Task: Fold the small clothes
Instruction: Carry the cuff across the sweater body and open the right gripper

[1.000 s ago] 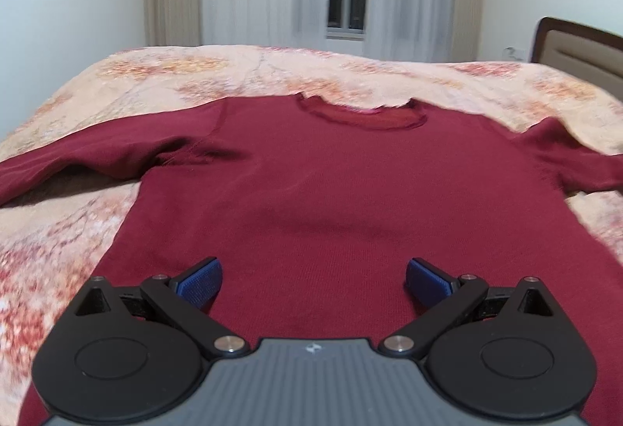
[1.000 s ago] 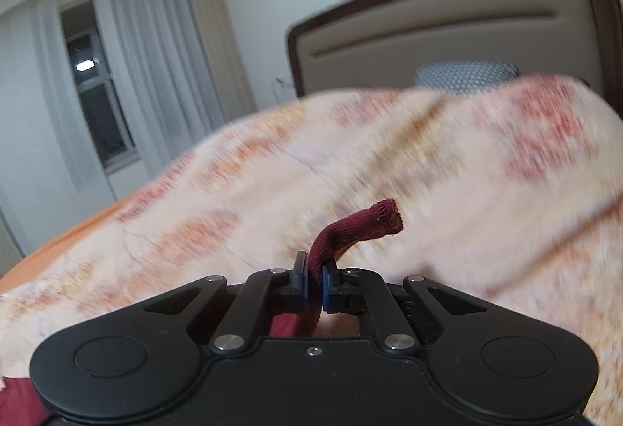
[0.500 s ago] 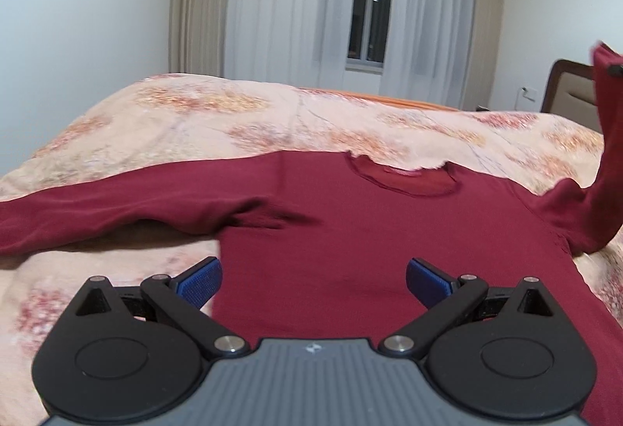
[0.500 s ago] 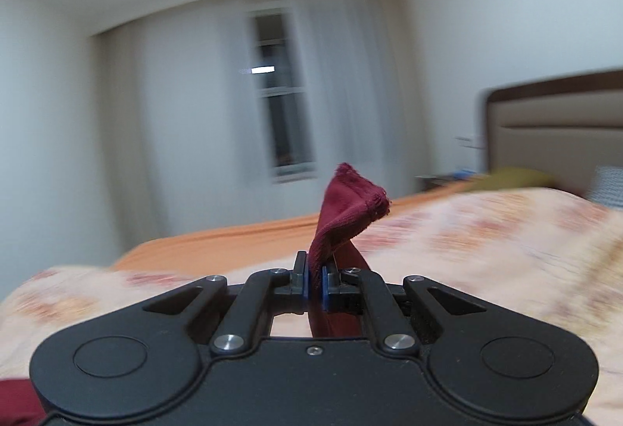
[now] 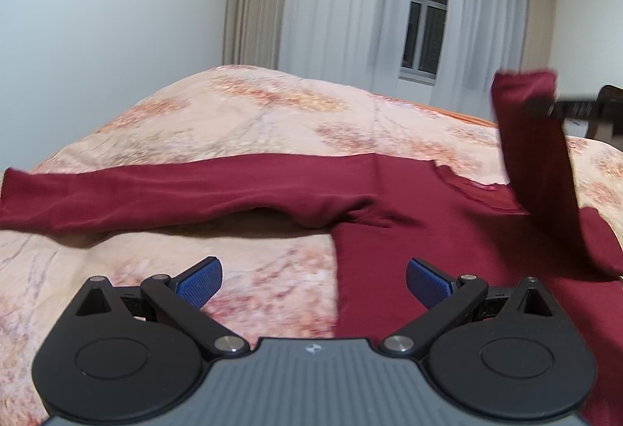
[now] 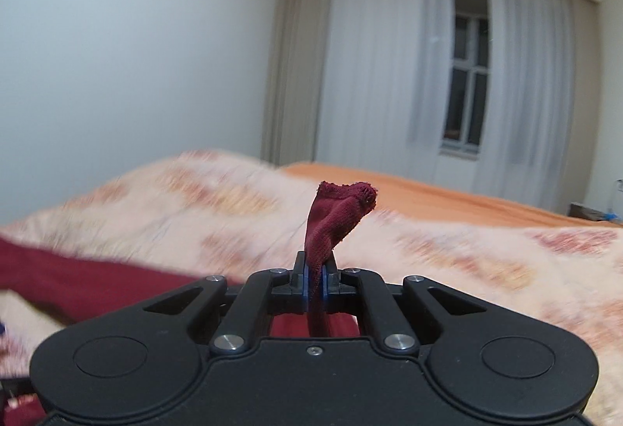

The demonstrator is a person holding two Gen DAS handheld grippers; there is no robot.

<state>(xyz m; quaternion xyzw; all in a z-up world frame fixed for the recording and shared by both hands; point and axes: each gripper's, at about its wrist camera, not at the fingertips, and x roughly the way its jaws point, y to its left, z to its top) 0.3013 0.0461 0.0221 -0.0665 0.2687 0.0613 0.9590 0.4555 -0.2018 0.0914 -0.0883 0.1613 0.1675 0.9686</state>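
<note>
A dark red long-sleeved sweater [image 5: 428, 231] lies flat on the bed. Its left sleeve [image 5: 155, 192] stretches out to the left. My left gripper [image 5: 313, 280] is open and empty, hovering above the sweater's left side edge. My right gripper [image 6: 314, 280] is shut on the cuff of the right sleeve [image 6: 335, 219]. In the left wrist view the right sleeve [image 5: 537, 153] hangs lifted above the sweater's collar [image 5: 479, 192], with the right gripper [image 5: 545, 108] at its top.
The bed has a peach floral bedspread [image 5: 253, 114] and an orange sheet [image 6: 447, 196] at the far side. White curtains and a window [image 5: 424, 13] stand behind. A white wall is on the left.
My right gripper has lifted the right sleeve and swung it left over the sweater body. My left gripper has shifted left, from over the torso to the sweater's left edge.
</note>
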